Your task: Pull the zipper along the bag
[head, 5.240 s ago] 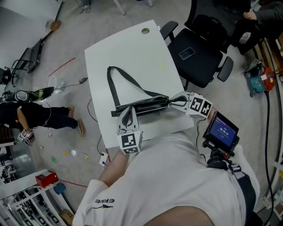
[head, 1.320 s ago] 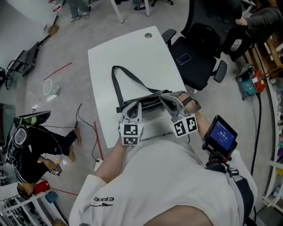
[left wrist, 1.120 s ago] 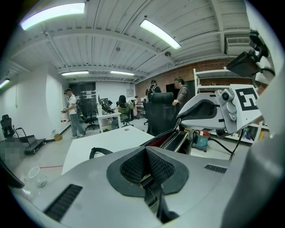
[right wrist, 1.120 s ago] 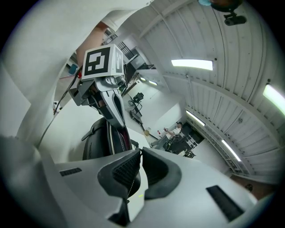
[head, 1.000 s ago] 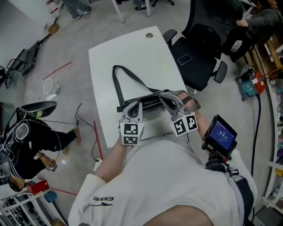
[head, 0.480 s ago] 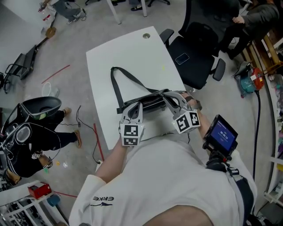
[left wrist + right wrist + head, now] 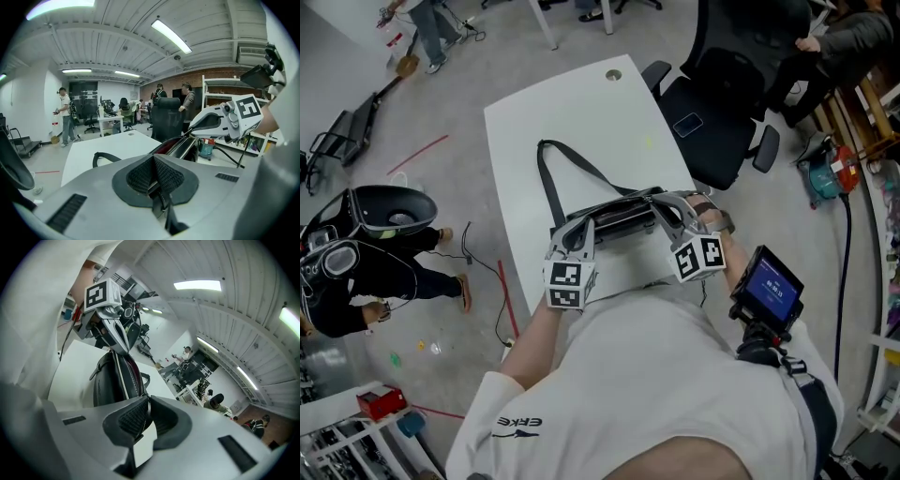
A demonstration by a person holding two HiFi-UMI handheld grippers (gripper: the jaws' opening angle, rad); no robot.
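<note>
A black bag point(image 7: 614, 220) lies across the white table point(image 7: 572, 103) near its front edge, its strap point(image 7: 546, 178) looped toward the far side. My left gripper point(image 7: 579, 230) is at the bag's left end, shut on a thin black tab there point(image 7: 161, 206). In the left gripper view the bag point(image 7: 180, 146) gapes and shows red lining. At the right end, my right gripper point(image 7: 664, 208) is shut on the bag's edge. The right gripper view looks along the bag point(image 7: 110, 380) from between the shut pads point(image 7: 133, 420), toward the left gripper point(image 7: 117, 341).
A black office chair point(image 7: 722, 103) with a phone point(image 7: 688, 125) on its seat stands right of the table. A person point(image 7: 366, 272) is on the floor at the left. A small screen point(image 7: 769, 286) sits by my right arm. Cables and a red strip lie on the floor.
Since 5.2 s ago the right gripper has come in from the bag's far right tip. In the last half second the left gripper has shifted a little to the left.
</note>
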